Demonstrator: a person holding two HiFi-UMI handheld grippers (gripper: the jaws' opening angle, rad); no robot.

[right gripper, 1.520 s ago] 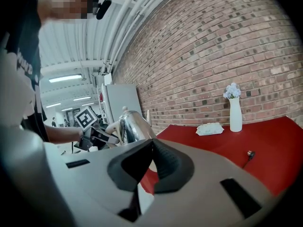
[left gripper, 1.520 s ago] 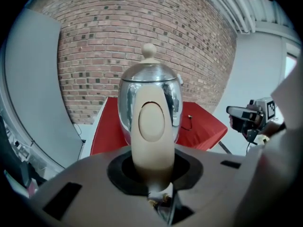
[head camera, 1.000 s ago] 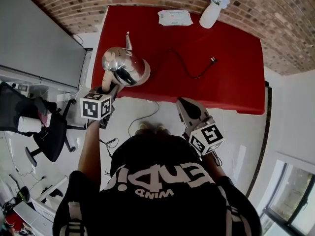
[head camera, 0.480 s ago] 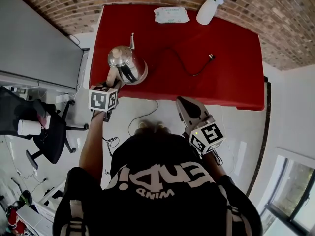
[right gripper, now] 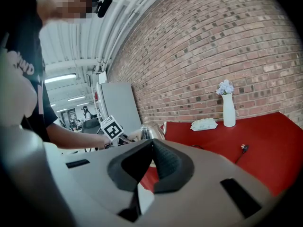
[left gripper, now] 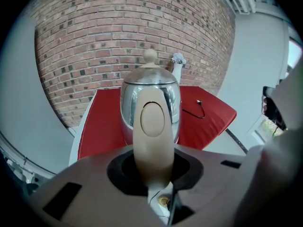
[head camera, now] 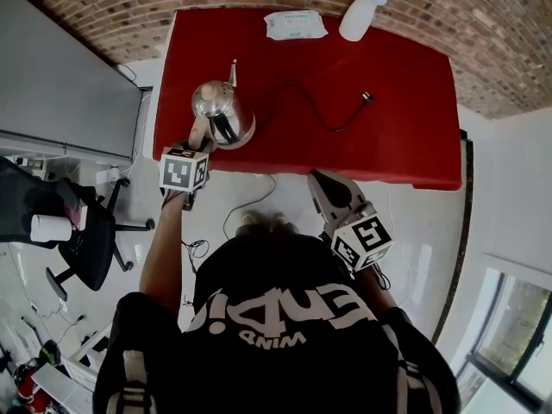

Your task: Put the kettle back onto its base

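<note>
A shiny steel kettle (head camera: 222, 115) with a beige handle (left gripper: 151, 136) is at the front left of the red table (head camera: 388, 145). My left gripper (head camera: 199, 138) is shut on that handle from the table's front edge, and the handle fills the gap between the jaws in the left gripper view. The kettle's base is hidden beneath it; only a black cord (head camera: 315, 110) runs out from under the kettle to a loose plug (head camera: 366, 96). I cannot tell whether the kettle rests on the base. My right gripper (head camera: 321, 184) hangs in front of the table, shut on nothing.
At the table's far edge stand a white vase with flowers (head camera: 358, 11) and a packet of wipes (head camera: 296, 26). A brick wall is behind the table. A grey cabinet (head camera: 60, 76) and an office chair (head camera: 69, 222) stand to the left.
The kettle and my left gripper have sunk and moved a little farther over the table, so the kettle looks smaller. The right gripper has kept still.
</note>
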